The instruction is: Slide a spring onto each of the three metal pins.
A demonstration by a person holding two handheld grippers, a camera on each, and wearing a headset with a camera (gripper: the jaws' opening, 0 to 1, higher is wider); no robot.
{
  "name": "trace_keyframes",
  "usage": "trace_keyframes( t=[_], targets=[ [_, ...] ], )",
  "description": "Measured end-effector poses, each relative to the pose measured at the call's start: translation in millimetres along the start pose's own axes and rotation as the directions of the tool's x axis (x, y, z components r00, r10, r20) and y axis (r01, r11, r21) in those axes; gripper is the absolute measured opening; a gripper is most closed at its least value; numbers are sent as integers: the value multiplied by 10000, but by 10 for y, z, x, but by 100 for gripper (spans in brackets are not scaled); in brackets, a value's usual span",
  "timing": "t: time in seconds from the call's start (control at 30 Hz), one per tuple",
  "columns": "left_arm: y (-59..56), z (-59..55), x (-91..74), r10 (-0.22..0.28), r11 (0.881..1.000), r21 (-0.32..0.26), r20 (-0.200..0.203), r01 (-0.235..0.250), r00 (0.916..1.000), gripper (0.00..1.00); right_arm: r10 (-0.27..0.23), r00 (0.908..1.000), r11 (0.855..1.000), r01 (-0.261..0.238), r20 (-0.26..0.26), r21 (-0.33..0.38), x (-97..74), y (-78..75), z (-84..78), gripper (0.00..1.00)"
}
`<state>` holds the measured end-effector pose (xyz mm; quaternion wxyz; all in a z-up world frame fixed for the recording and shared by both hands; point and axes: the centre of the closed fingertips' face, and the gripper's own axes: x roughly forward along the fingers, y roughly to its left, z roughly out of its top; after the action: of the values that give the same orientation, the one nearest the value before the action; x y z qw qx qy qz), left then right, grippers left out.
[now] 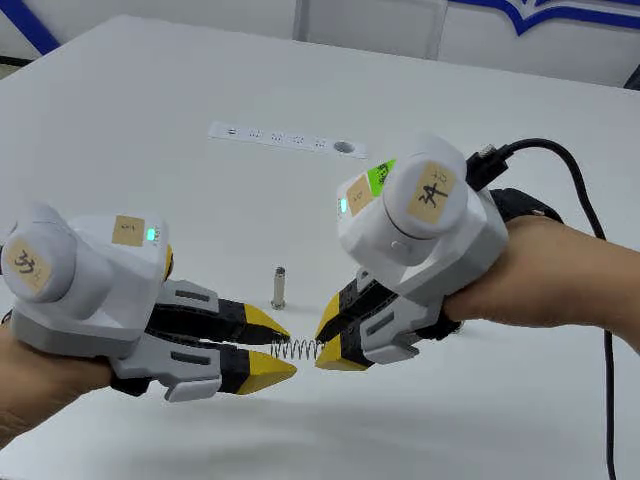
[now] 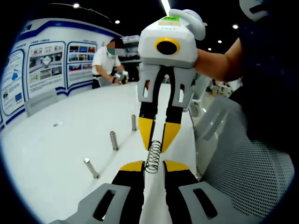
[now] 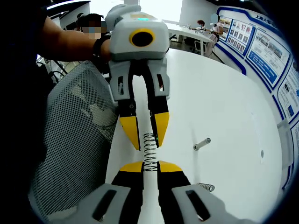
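A small coil spring [image 1: 297, 349] hangs level between the two grippers, just above the white table [image 1: 150, 130]. My right gripper [image 1: 322, 349] is shut on its right end; in the right gripper view the spring [image 3: 149, 151] rises from between its yellow pads. My left gripper [image 1: 290, 351] stands open, its jaws wider than the spring and set around the other end [image 2: 153, 156]. One bare metal pin [image 1: 279, 287] stands upright just behind the spring. In the left gripper view stand a bare pin [image 2: 91, 168], a pin carrying a spring [image 2: 113, 140] and a third pin [image 2: 134, 122].
A white power strip [image 1: 285, 138] lies on the table farther back. A black cable [image 1: 590, 250] runs from the right gripper past the person's wrist. A mesh chair back [image 3: 74, 140] stands beside the table edge. A person [image 2: 106, 60] stands in the background.
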<state>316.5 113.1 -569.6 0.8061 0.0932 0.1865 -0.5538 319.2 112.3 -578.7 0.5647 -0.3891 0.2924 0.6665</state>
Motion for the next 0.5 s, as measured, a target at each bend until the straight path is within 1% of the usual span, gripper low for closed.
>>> trace_keyframes(
  t=[0.27,0.5],
  targets=[
    [-27,-29,15,-146,9999,51,-54,147,9999,12,42,9999,9999,-41,94,-105,-1,35,2,12],
    [-56,6,16,-318,9995,87,95,318,9994,11,12,9996,10000,-15,272,95,-28,37,-9,12]
  ],
)
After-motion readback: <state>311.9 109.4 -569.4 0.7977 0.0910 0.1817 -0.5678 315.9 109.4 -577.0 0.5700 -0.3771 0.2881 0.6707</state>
